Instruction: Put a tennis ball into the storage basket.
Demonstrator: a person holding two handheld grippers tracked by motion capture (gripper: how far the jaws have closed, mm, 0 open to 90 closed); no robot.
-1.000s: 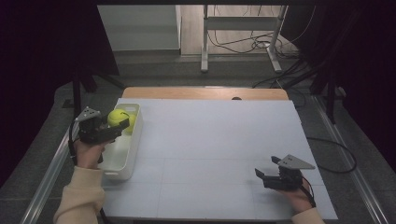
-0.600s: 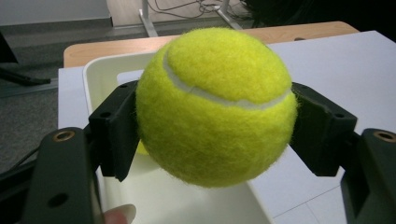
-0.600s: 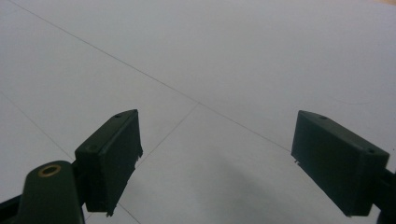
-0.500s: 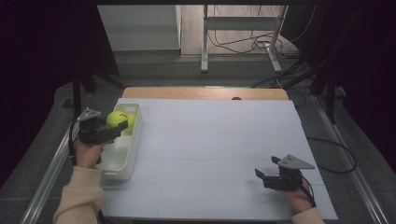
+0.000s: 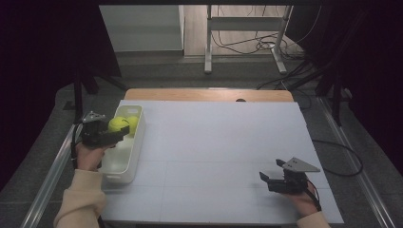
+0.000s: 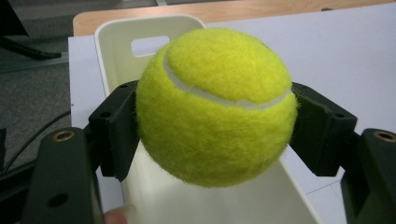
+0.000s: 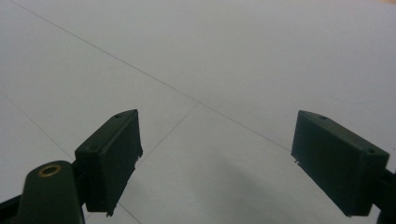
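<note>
The high view looks down on the table (image 5: 214, 142); both gripper views skim it closely.

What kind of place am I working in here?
Probably a lab or recording workspace, not a home: a table covered in white sheet, black curtains at the sides, and loose cables on the floor behind. The left gripper holds a tennis ball over a white bin.

A fuzzy yellow-green tennis ball (image 6: 217, 105) carries a curved white seam. The bin (image 6: 140, 28) is cream-white, the table sheet (image 5: 228, 142) pale white with thin grey grid lines, its wooden edge (image 5: 204, 94) tan. Both grippers' pads are black.
</note>
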